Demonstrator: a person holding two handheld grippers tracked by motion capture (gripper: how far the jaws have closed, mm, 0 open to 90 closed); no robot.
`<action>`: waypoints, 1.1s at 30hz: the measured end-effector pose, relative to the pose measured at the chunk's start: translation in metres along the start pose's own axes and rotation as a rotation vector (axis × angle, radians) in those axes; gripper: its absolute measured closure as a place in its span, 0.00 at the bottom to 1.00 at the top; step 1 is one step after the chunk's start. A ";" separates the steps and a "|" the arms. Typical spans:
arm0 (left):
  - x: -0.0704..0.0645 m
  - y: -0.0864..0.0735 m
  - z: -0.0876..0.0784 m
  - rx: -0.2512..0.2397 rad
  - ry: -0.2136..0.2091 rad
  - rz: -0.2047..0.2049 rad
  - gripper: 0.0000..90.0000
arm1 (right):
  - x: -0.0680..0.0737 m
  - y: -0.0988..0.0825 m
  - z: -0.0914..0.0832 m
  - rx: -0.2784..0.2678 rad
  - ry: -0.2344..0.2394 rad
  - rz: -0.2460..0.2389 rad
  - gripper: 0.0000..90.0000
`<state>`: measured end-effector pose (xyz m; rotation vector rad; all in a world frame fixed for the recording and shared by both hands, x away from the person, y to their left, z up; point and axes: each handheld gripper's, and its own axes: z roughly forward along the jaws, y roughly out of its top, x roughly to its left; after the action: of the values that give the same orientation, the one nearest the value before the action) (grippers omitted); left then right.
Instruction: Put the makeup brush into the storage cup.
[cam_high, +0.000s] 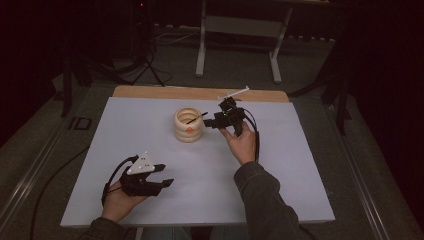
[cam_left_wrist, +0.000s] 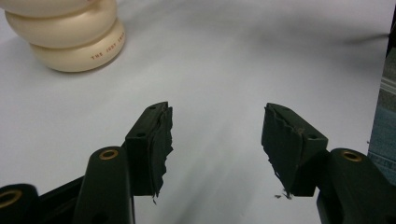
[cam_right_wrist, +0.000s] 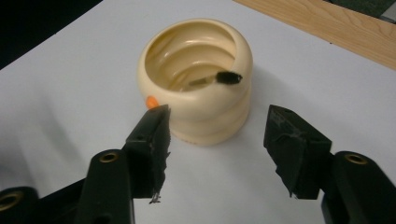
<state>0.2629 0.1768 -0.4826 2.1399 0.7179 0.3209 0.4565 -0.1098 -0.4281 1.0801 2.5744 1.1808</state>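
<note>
Pot (cam_high: 188, 125) stands mid-table on the white sheet (cam_high: 150, 125), a thin stick (cam_high: 197, 117) leaning out over its rim toward the right gripper (cam_high: 212, 122) just beside it; the left gripper (cam_high: 165, 176) rests near the front edge.

Left gripper view: jaws apart, empty, pot (cam_left_wrist: 65, 35) well off.

Right gripper view: jaws apart, empty, facing the pot (cam_right_wrist: 198, 79) with the stick (cam_right_wrist: 219, 78) inside. Likely the stick was just dropped in, or is about to be taken; taking it calls for closing on its raised end.
</note>
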 end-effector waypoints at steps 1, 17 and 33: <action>0.000 0.000 0.000 -0.001 0.003 -0.001 0.47 | 0.000 -0.001 -0.001 0.000 0.004 -0.001 0.43; 0.001 -0.001 -0.003 0.000 0.022 -0.024 0.41 | -0.009 -0.029 -0.031 -0.050 0.000 0.017 0.38; 0.003 -0.001 -0.003 -0.002 0.025 -0.045 0.38 | -0.015 -0.053 -0.051 -0.061 -0.031 0.023 0.33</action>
<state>0.2635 0.1815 -0.4815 2.1177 0.7789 0.3246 0.4193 -0.1748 -0.4332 1.1091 2.4928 1.2288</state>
